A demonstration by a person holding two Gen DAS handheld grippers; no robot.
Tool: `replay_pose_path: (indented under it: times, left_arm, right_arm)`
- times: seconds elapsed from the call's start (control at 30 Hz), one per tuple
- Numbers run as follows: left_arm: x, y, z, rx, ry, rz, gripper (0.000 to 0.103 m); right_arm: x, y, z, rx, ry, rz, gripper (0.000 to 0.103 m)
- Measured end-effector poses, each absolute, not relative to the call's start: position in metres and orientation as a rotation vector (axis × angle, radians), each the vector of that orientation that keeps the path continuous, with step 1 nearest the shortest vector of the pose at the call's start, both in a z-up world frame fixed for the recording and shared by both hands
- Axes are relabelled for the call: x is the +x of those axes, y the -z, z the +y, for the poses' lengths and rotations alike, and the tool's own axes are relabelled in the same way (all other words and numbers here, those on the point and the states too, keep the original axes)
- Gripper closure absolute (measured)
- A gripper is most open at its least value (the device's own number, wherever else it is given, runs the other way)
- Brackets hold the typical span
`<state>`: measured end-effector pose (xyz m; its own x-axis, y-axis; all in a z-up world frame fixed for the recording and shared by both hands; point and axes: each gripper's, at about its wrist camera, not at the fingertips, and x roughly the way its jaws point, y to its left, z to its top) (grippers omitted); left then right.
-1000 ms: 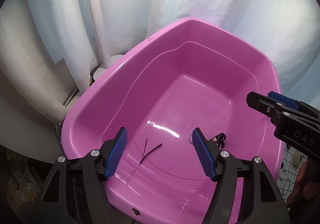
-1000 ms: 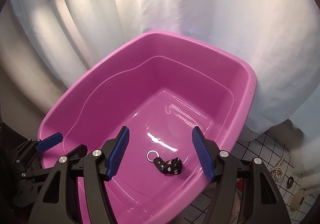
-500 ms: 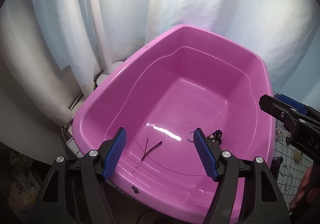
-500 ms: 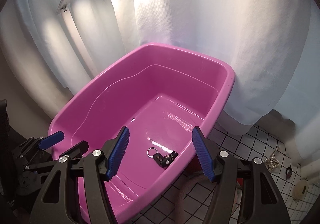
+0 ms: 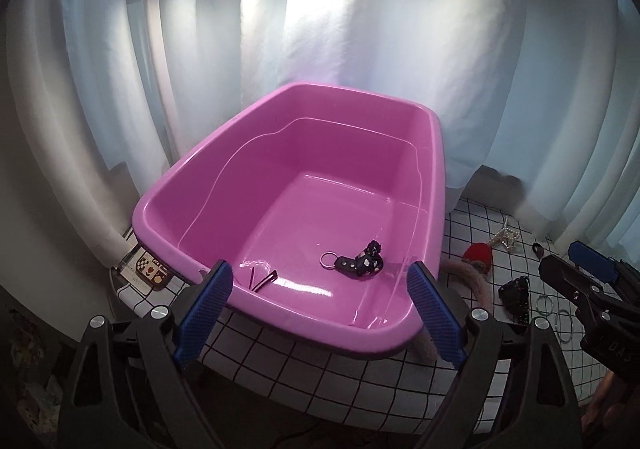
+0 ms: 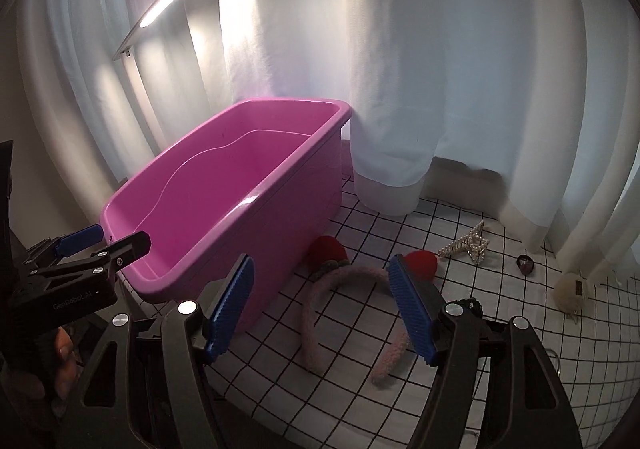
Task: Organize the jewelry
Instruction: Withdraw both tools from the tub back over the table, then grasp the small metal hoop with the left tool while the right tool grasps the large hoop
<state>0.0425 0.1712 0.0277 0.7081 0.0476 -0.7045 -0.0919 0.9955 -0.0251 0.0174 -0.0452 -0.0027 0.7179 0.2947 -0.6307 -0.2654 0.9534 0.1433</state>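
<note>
The tub (image 5: 224, 185) is solid glossy pink, and inside it lie a black keychain (image 5: 362, 263) with a silver ring and a dark thin hair clip (image 5: 262, 280). The counter (image 6: 460, 209) wears a white cloth crossed by a thin black grid, carrying a fuzzy pale-pink headband (image 6: 320, 305) with red pompoms, a pearl-white claw clip (image 6: 468, 245) and a cream puff (image 6: 570, 291). Both grippers are black with ribbed blue pads (image 6: 408, 309), against white curtains (image 6: 460, 69)

"GenRobot.AI" printed on left gripper (image 6: 102, 245) body, partial "DAS" on right gripper (image 5: 576, 269) body
</note>
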Motion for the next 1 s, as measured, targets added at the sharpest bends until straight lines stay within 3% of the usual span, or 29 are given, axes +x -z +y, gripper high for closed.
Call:
replay_pose_path:
  times: [0.53, 1.0]
  left_arm:
    - [-0.021, 0.037, 0.029, -0.011, 0.179, 0.921, 0.010]
    - [-0.058, 0.094, -0.064, -0.112, -0.060, 1.006, 0.010]
  right_arm:
    - [-0.102, 0.084, -0.231, 0.115, 0.054, 0.848, 0.036]
    - [-0.079, 0.124, -0.336, 0.023, -0.132, 0.887, 0.036]
